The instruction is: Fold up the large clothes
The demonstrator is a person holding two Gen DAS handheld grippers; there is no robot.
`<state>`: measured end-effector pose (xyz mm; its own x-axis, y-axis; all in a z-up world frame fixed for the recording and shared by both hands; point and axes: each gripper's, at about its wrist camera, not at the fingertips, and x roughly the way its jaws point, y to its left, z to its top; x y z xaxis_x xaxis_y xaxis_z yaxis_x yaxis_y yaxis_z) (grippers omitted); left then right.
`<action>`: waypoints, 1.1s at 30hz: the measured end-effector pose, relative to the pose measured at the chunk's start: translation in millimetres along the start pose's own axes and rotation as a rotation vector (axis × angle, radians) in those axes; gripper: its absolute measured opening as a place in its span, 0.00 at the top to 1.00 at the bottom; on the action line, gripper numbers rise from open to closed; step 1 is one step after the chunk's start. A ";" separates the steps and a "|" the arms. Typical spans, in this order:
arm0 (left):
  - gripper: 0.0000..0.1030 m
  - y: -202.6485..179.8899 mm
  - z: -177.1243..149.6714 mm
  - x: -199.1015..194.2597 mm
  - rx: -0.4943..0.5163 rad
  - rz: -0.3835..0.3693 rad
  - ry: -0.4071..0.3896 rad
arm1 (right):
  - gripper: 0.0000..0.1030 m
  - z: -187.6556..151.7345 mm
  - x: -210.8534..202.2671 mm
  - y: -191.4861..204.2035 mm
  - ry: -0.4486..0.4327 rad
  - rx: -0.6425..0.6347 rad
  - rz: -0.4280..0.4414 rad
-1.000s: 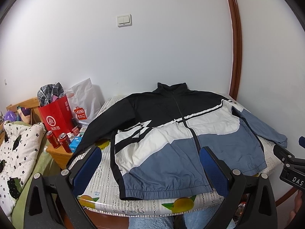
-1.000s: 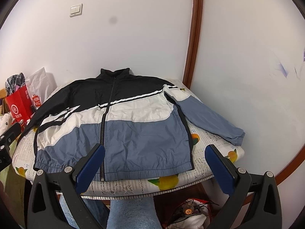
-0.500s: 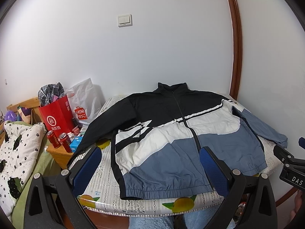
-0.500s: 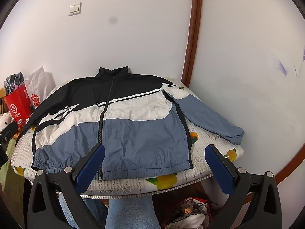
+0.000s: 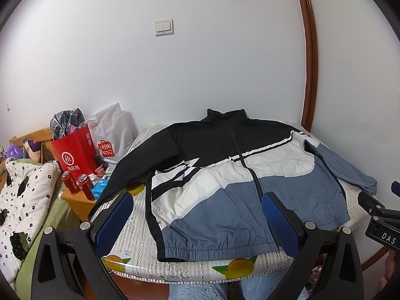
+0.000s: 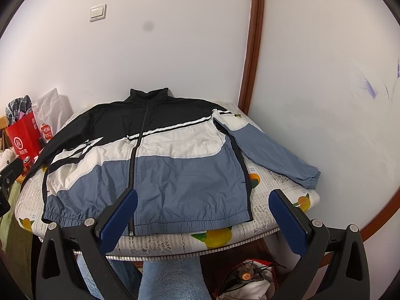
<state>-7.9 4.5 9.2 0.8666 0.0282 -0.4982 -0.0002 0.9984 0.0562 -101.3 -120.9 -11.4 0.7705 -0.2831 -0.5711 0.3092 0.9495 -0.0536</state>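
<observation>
Left wrist view: both tongs (image 5: 197, 215) (image 6: 203, 212) hover spread before the flat jacket (image 5: 240, 175).

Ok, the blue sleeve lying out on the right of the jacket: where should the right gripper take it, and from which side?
Take the blue sleeve at its cuff, coming in from the table's right edge. The cuff lies flat and free near that edge, clear of the jacket body, so the open right gripper can probably pinch it edge-on.
</observation>
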 end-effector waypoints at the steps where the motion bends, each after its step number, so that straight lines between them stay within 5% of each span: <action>1: 0.00 -0.1 0.3 -0.1 0.000 0.002 -0.001 | 0.00 -0.1 -0.1 0.1 0.000 0.001 0.000; 21: 0.00 -0.7 15.5 29.7 0.007 0.008 0.000 | 0.00 19.0 21.2 -5.1 0.000 0.021 0.033; 33: 0.00 51.2 14.0 114.8 -0.068 0.019 0.165 | 0.00 40.7 102.7 10.1 0.108 0.004 0.135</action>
<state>98.5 58.1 -33.0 0.7723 0.0491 -0.6333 -0.0544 0.9985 0.0111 3.7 -145.8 -37.3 0.7409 -0.1364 -0.6576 0.2089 0.9774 0.0327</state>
